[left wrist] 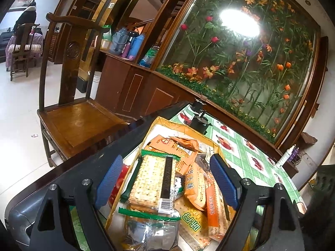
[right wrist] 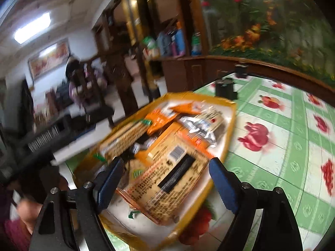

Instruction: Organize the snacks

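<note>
Snack packets (left wrist: 159, 179) in box (left wrist: 165, 123) on table (left wrist: 247, 156) — chair (left wrist: 75, 113) left.

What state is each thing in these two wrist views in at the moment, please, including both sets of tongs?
Left tongs: open, gripping nothing, above the snack packets.
Right tongs: open, gripping nothing, over the box.
Yellow box: open-topped, on the tablecloth, full of packets.
Green-edged cracker packet: sealed, lying flat on top.
Large orange packet: lying barcode side up in the box.
Wooden chair: upright, seat bare.
Tablecloth: spread flat.
</note>
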Motion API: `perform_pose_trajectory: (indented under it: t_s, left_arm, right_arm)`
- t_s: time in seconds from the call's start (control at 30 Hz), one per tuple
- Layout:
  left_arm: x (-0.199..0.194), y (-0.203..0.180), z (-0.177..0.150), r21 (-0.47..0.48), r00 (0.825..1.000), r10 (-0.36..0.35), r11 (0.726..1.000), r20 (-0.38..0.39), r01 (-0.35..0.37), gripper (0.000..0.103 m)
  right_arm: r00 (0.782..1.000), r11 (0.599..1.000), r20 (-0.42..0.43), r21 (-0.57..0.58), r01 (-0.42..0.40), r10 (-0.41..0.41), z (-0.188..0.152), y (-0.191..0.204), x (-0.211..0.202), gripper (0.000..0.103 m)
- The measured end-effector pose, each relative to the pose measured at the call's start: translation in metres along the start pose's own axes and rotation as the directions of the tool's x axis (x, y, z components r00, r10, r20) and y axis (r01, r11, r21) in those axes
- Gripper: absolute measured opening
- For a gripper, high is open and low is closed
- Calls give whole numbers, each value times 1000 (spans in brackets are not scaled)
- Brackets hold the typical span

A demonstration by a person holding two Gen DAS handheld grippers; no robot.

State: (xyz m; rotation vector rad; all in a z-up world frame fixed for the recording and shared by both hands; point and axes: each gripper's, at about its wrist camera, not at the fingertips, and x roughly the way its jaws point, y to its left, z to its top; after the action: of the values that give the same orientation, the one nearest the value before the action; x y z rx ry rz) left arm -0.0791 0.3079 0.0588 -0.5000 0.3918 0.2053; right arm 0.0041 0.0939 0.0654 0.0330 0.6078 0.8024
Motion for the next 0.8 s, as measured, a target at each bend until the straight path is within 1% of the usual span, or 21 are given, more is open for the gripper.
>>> perform_pose_trajectory:
  t_s: [0.07,0.17,0.2,0.23,0.3,0.33,0.43,0.47,0.53,0.63,0.73,0.8]
  left_arm:
    - [0,-2,-1,13,1000,13,1000,-5,-13,85]
    - [-4,-12,-7,61,999,42,997,-31,-40,86]
    - [-8,-17,-11,88,998,48,995,-31,-45,87]
    - [-12,-22,-13,119,998,59,991,-24,-55,93]
    - [-21,-30,-18,171,997,81,982,-7,-78,100]
    - [-27,-36,-19,204,995,98,974,6,-97,101]
    - [-38,-46,-19,259,990,135,956,26,-137,103]
    - [-42,-49,-18,272,988,151,951,19,-150,103]
    - [-47,-51,-15,279,987,162,948,-8,-153,103]
    - [-51,-52,-16,301,982,188,937,-14,-176,103]
    - [-55,-52,-21,334,970,242,913,16,-233,103]
    - [-53,-55,-26,365,959,282,891,17,-269,103]
  right_arm:
    - [999,999,37,50,12,-14,2,-8,-9,88]
    - [997,996,74,86,30,-36,5,-13,-22,88]
    - [995,995,88,94,45,-53,6,-13,-28,88]
    - [992,993,103,101,59,-69,9,-13,-33,89]
    - [987,991,139,118,62,-78,11,-15,-43,92]
    - [985,990,155,130,56,-77,13,-17,-46,93]
    - [982,987,179,158,38,-67,15,-19,-56,93]
    - [981,986,183,161,39,-69,15,-20,-58,93]
    - [979,988,188,146,48,-75,17,-18,-61,93]
    - [973,991,212,111,74,-96,16,-14,-71,93]
    - [974,994,212,92,60,-79,14,-12,-75,96]
    - [976,994,200,80,73,-88,12,-10,-75,97]
